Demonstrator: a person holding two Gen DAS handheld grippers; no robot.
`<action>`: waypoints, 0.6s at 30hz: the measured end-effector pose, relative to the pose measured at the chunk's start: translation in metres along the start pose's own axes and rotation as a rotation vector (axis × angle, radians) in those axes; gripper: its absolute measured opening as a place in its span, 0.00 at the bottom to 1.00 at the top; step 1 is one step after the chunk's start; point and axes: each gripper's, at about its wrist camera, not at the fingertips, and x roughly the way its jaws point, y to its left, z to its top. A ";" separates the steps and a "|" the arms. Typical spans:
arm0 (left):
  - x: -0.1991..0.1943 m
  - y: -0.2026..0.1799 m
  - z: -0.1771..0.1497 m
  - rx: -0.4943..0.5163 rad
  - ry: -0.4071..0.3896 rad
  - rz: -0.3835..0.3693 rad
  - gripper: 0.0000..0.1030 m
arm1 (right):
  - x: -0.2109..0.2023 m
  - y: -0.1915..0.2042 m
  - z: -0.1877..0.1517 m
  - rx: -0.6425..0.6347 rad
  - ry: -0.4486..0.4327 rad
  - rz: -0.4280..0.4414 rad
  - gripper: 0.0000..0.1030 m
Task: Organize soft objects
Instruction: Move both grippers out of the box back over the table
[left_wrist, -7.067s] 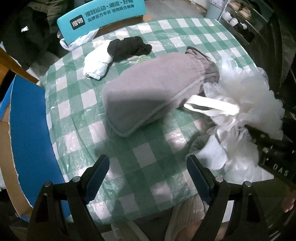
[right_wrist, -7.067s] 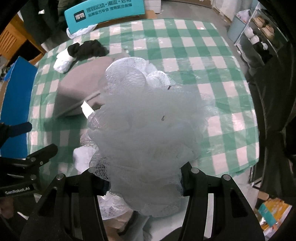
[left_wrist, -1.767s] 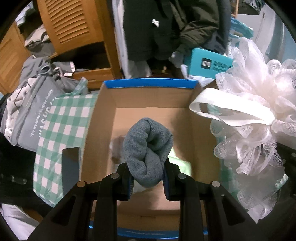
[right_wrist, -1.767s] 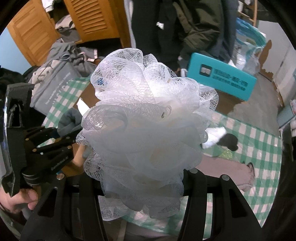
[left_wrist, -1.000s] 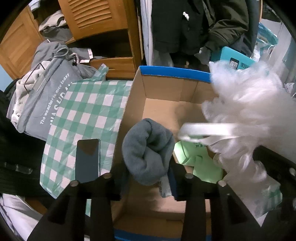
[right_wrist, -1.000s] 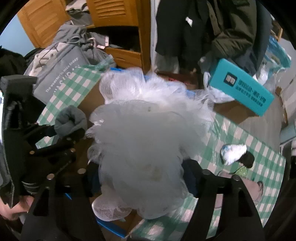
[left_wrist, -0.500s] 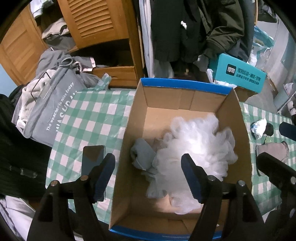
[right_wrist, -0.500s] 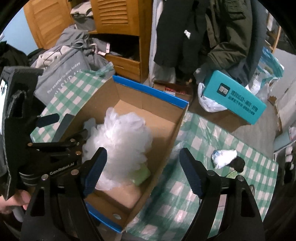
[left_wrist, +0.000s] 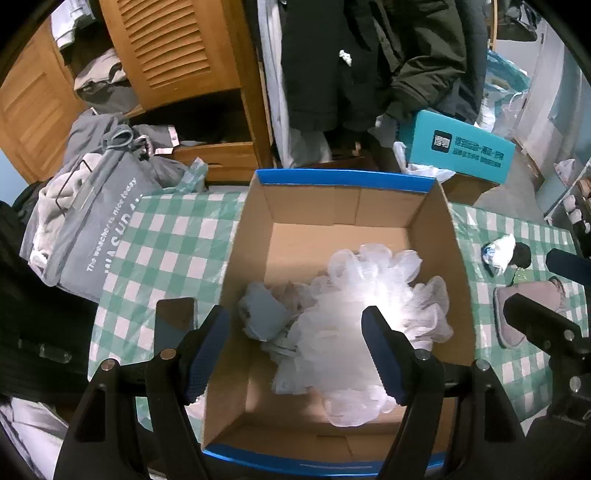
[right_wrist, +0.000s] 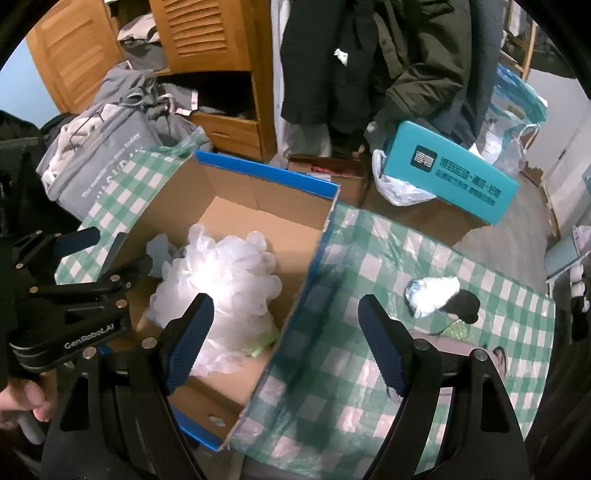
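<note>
An open cardboard box (left_wrist: 343, 177) with a blue rim stands on the green checked tablecloth. Inside it lie a white mesh bath pouf (left_wrist: 369, 306) and a rolled grey sock (left_wrist: 262, 314), touching each other. My left gripper (left_wrist: 293, 317) hangs open above them with nothing between its fingers. My right gripper (right_wrist: 284, 301) is open and empty over the right wall of the box (right_wrist: 266, 170), with the pouf (right_wrist: 221, 273) below to its left. A white sock (right_wrist: 432, 290) and a black sock (right_wrist: 463, 304) lie on the table beyond. A grey pouch (left_wrist: 528, 306) lies nearby.
A dark phone (left_wrist: 175, 317) lies on the cloth left of the box. A grey tote bag (left_wrist: 85, 229) stuffed with clothes stands at the far left. Behind the table are a teal carton (left_wrist: 461, 147), a wooden cabinet (left_wrist: 173, 44) and hanging dark coats (left_wrist: 369, 55).
Both grippers carried their loads from the table to the box and opened. The grey sock and the pouf dropped into the box. Both grippers have since lifted slightly, the right one drifting rightward.
</note>
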 end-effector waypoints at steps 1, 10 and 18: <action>0.000 -0.002 0.000 0.001 0.000 -0.003 0.73 | -0.001 -0.002 -0.001 0.006 0.000 -0.001 0.78; 0.000 -0.027 0.004 0.031 0.004 -0.032 0.73 | -0.003 -0.030 -0.012 0.063 0.008 -0.016 0.78; 0.000 -0.057 0.007 0.078 0.011 -0.047 0.74 | -0.002 -0.067 -0.031 0.135 0.030 -0.049 0.78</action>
